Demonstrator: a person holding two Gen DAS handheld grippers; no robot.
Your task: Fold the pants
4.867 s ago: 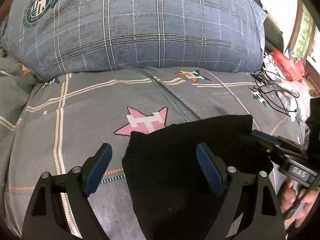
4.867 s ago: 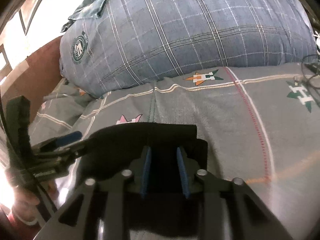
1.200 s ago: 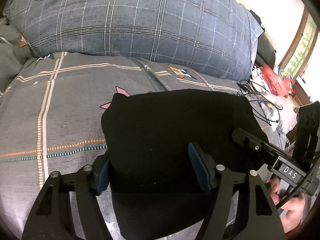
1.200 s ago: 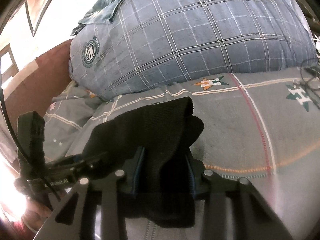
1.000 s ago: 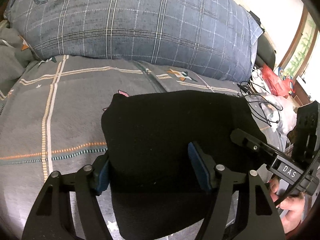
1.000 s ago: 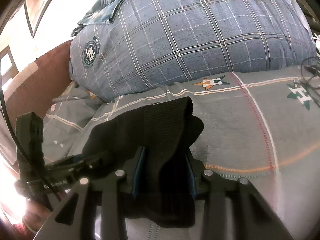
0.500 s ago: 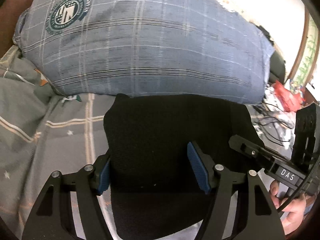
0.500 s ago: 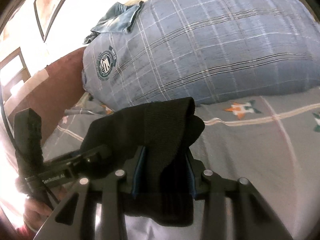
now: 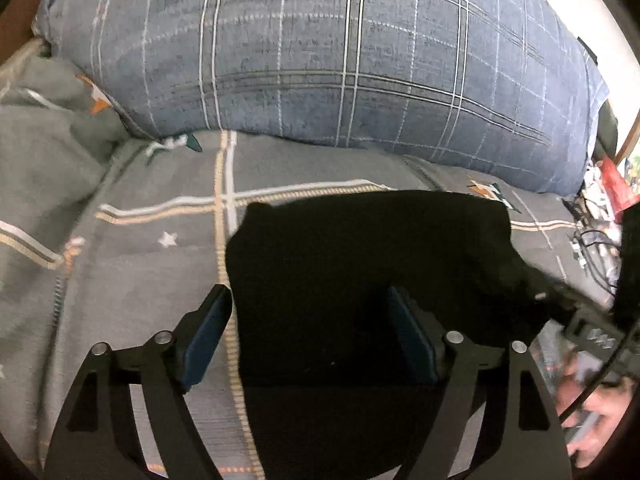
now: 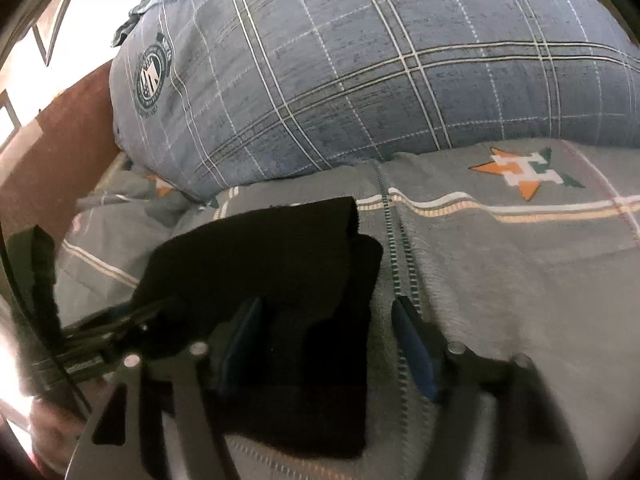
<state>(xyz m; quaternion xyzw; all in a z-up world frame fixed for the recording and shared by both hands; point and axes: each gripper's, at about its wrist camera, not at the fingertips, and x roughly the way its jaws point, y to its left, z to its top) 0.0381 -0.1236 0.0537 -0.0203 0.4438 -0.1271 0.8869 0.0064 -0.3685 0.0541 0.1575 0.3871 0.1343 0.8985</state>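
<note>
The black pants (image 9: 360,264), folded into a compact block, lie on the grey quilt (image 9: 132,264) just in front of the pillow. My left gripper (image 9: 308,294) straddles their left part with its jaws opening; the left pad (image 9: 208,336) stands just clear of the cloth edge. In the right wrist view the pants (image 10: 280,264) sit between the opening jaws of my right gripper (image 10: 328,304), and its right pad (image 10: 414,348) stands apart from the cloth over bare quilt. Each gripper shows at the edge of the other's view, held by a hand (image 9: 592,412).
A big blue plaid pillow (image 9: 340,60) (image 10: 380,72) blocks the far side. Rumpled quilt rises at the left (image 9: 44,160). Cables and a red bag (image 9: 596,216) lie at the right edge. A brown headboard (image 10: 60,152) stands behind, at the left.
Both grippers carried the pants toward the pillow and set them down on the quilt. Both pairs of jaws have widened and the pads have come off the cloth.
</note>
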